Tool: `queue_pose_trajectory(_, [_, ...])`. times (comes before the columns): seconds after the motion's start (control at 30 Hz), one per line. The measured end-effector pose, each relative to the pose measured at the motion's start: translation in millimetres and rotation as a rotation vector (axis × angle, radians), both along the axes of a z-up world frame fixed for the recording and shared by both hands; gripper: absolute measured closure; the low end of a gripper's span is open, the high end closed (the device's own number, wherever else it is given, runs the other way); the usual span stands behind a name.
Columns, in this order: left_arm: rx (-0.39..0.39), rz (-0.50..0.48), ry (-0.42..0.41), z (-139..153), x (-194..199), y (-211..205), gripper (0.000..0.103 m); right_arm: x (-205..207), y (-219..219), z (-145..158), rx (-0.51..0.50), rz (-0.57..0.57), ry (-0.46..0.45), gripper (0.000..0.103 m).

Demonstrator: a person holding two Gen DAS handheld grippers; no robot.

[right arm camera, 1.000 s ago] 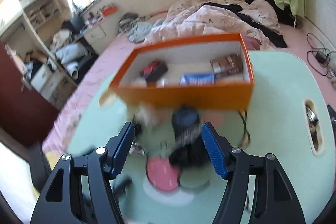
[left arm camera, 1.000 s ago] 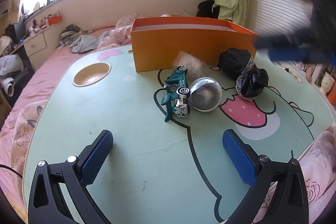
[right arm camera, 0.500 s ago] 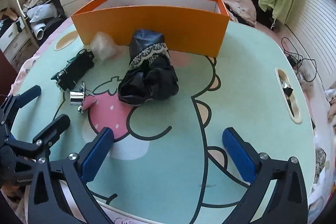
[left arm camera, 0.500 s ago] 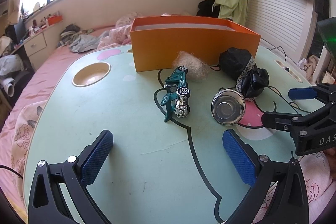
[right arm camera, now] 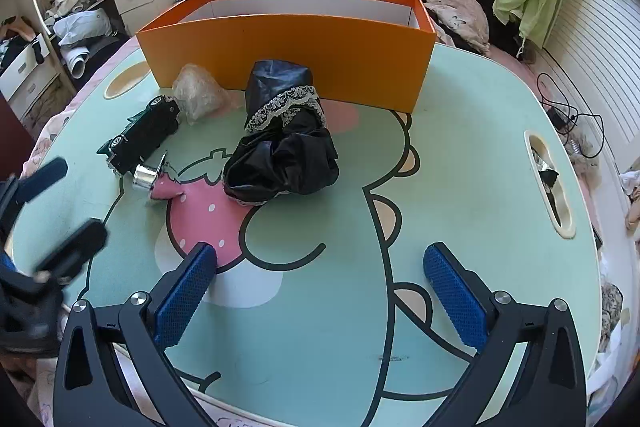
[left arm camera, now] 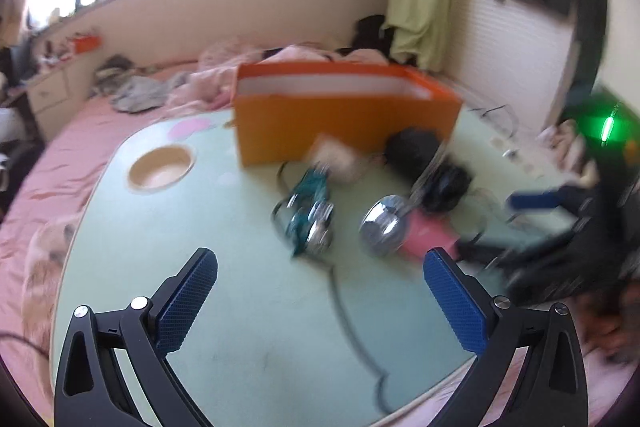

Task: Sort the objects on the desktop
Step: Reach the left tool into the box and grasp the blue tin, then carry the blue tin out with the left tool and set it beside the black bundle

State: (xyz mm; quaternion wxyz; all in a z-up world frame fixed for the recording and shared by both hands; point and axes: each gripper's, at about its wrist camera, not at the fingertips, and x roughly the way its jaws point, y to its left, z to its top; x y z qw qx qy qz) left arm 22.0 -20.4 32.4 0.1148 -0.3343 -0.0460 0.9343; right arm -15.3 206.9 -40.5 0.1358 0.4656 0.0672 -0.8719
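Note:
An orange box (right arm camera: 288,55) stands at the far side of the green cartoon table (right arm camera: 460,163). In front of it lie a black lace-trimmed cloth (right arm camera: 286,147), a clear crumpled bag (right arm camera: 198,93), a dark green toy car (right arm camera: 140,135) and a small shiny metal cup (right arm camera: 146,177) on its side. My right gripper (right arm camera: 320,291) is open and empty near the front edge. My left gripper (left arm camera: 320,303) is open and empty, low over the table before the car (left arm camera: 308,211) and cup (left arm camera: 380,227); its view is blurred. It also shows at the left of the right wrist view (right arm camera: 48,211).
A round recess (left arm camera: 160,169) sits in the table at the far left, a slot recess (right arm camera: 550,183) with small items at the right. A bed with piled clothes lies behind the box. Cables (right arm camera: 568,115) trail off the right edge.
The right gripper swung down from over the box to low by the front edge. The metal cup tipped and rolled right of the car. The left view has shifted and blurred.

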Motion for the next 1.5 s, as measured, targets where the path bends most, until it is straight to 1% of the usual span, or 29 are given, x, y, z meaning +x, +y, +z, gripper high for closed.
queue_pose_trajectory(0.07, [0.044,-0.019,-0.024,26,-18,-2,0.000,1,-1,0,-0.001,0.000,0.002,0.000])
queue_pose_trajectory(0.1, [0.069,-0.026,-0.053,39,-32,-2,0.000,1,-1,0,-0.001,0.000,0.003,0.000])
queue_pose_trajectory(0.17, [0.131,-0.053,-0.133,60,-64,0,0.000,1,-1,0,-0.001,0.000,0.004,0.000])
queue_pose_trajectory(0.23, [0.187,-0.101,-0.236,74,-101,9,0.000,2,-1,0,-0.001,0.000,0.003,0.000])
queue_pose_trajectory(0.27, [0.186,-0.116,-0.282,79,-120,17,0.000,2,-1,0,-0.001,0.000,0.004,0.000])
queue_pose_trajectory(0.3, [0.155,-0.115,-0.311,81,-135,26,0.000,2,-1,0,-0.001,0.000,0.004,0.000])
queue_pose_trajectory(0.33, [0.105,-0.111,-0.343,82,-152,38,0.000,2,-1,0,-0.002,0.000,0.004,0.000])
queue_pose_trajectory(0.4, [0.029,-0.097,-0.394,76,-176,59,0.000,1,-1,1,-0.002,0.001,0.004,0.000])
queue_pose_trajectory(0.47, [-0.021,-0.076,-0.462,59,-199,77,0.000,1,-1,1,-0.002,0.001,0.005,0.000])
queue_pose_trajectory(0.57, [-0.055,-0.068,-0.538,37,-219,95,0.007,1,-1,2,-0.005,0.002,0.006,0.000])
queue_pose_trajectory(0.67, [-0.091,-0.035,-0.600,16,-238,102,0.012,1,0,2,-0.007,0.003,0.009,0.000])
queue_pose_trajectory(0.73, [-0.088,-0.016,-0.639,4,-246,101,0.019,1,0,2,-0.009,0.004,0.010,0.000])
queue_pose_trajectory(0.77, [-0.080,-0.013,-0.657,-1,-249,100,0.024,1,0,2,-0.009,0.004,0.010,0.000])
queue_pose_trajectory(0.8, [-0.076,-0.011,-0.663,-4,-251,98,0.026,2,0,1,-0.010,0.004,0.011,0.000])
queue_pose_trajectory(0.83, [-0.087,-0.006,-0.652,-4,-251,98,0.028,2,0,1,-0.010,0.004,0.011,0.000])
queue_pose_trajectory(0.87, [-0.110,0.000,-0.640,-3,-251,99,0.032,2,0,1,-0.010,0.004,0.011,0.000])
queue_pose_trajectory(0.93, [-0.139,0.003,-0.614,-3,-248,100,0.033,1,-1,1,-0.012,0.004,0.012,0.000])
queue_pose_trajectory(1.07, [-0.135,-0.011,-0.581,-2,-244,95,0.033,1,-1,1,-0.012,0.004,0.012,0.000])
queue_pose_trajectory(1.17, [-0.088,-0.024,-0.547,3,-245,88,0.034,1,-1,1,-0.013,0.004,0.012,0.000])
queue_pose_trajectory(1.27, [-0.033,-0.030,-0.479,20,-240,82,0.035,2,-1,1,-0.013,0.003,0.012,0.000])
queue_pose_trajectory(1.4, [0.046,-0.033,-0.361,60,-221,66,0.036,2,-1,0,-0.013,0.003,0.012,0.000])
queue_pose_trajectory(1.5, [0.104,-0.035,-0.262,93,-197,51,0.036,2,-1,0,-0.013,0.003,0.012,0.000])
